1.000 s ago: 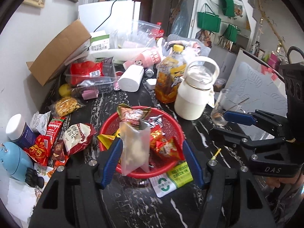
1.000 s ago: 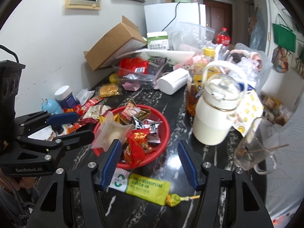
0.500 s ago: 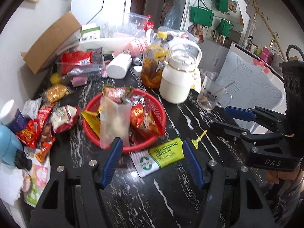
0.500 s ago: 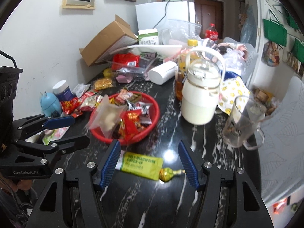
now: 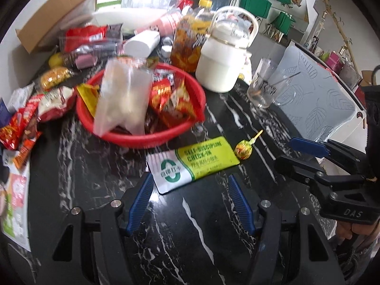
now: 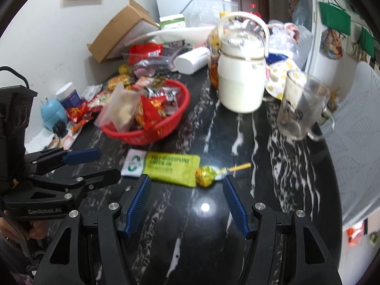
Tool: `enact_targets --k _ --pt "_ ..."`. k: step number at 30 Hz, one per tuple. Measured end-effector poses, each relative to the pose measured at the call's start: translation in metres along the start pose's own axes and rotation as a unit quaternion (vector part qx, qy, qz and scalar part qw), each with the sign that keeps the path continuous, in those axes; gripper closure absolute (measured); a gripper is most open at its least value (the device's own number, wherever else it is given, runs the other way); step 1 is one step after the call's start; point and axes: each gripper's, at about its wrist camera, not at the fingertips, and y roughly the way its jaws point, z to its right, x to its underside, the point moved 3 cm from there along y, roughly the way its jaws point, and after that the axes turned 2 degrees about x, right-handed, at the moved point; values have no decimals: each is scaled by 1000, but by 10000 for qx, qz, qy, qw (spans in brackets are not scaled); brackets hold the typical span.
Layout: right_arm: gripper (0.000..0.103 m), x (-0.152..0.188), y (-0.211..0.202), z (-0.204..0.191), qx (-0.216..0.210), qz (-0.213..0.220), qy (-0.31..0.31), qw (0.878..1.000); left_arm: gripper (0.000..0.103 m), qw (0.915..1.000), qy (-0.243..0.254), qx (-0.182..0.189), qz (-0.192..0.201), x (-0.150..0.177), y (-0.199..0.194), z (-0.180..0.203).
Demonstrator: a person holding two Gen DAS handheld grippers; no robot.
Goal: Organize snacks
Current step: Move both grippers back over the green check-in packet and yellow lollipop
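Note:
A red basket [image 5: 142,140] [image 6: 147,135] on the black marble table holds several snack packs, with a clear bag [image 5: 123,99] [image 6: 121,109] sticking up. A green-and-white packet [image 5: 192,163] [image 6: 163,168] and a gold lollipop [image 5: 243,150] [image 6: 206,173] lie on the table in front of it. My left gripper [image 5: 190,190] is open and empty, just short of the packet; it also shows in the right wrist view [image 6: 95,166]. My right gripper [image 6: 186,190] is open and empty, near the packet and lollipop; it also shows in the left wrist view [image 5: 294,152].
Loose snack packs [image 5: 30,114] lie left of the basket. A white jug [image 5: 223,61] [image 6: 242,80], a drink bottle [image 5: 190,38] and a glass mug [image 5: 263,87] [image 6: 299,111] stand behind and right. A cardboard box [image 6: 121,35] and clutter fill the back.
Both grippers have drawn back from the basket toward the table's near side. The packet and lollipop now lie just ahead of the fingers. Both stay open.

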Motion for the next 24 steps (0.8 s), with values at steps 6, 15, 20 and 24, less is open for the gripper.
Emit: enact_targets --k 6,15,20,24 --pt "40 10 10 9 46 -170 105 9998 39 9999 84 -59 -85 2 20 -2" --pt "40 8 30 22 -39 -325 193 9993 39 9975 691 -125 5 -13 31 9" --pt "40 5 48 25 -256 -458 261 9983 39 9971 750 14 -81 -18 42 7" --pt "47 1 62 27 -464 -551 356 9968 39 9966 809 111 -115 -22 51 7"
